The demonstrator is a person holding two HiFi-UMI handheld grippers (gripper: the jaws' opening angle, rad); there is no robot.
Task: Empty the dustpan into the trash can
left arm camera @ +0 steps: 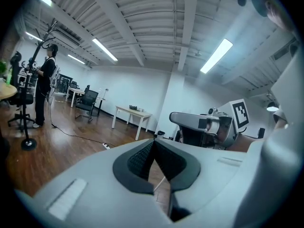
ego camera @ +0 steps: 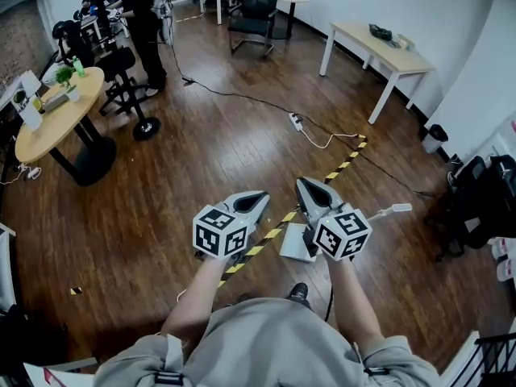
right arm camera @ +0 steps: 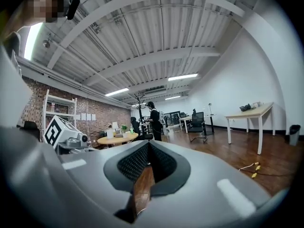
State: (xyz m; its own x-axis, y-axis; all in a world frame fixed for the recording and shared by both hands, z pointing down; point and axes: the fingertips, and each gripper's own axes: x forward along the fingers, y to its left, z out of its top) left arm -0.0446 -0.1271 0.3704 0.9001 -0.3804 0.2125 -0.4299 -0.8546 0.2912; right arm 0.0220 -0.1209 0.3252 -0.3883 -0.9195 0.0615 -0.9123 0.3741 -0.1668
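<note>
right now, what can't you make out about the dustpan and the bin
- dustpan: head view, partly covered by the right gripper; what lies in it is hidden.
- black bin by the wall: head view, too small to see inside.
- both gripper views: own jaws block the floor, no dustpan there.

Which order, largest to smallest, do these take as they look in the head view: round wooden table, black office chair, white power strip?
1. Round wooden table
2. Black office chair, farther off, so shrunken
3. White power strip

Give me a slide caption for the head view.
Left tongs and right tongs, both shut and empty, held above a wooden floor crossed by striped tape.
</note>
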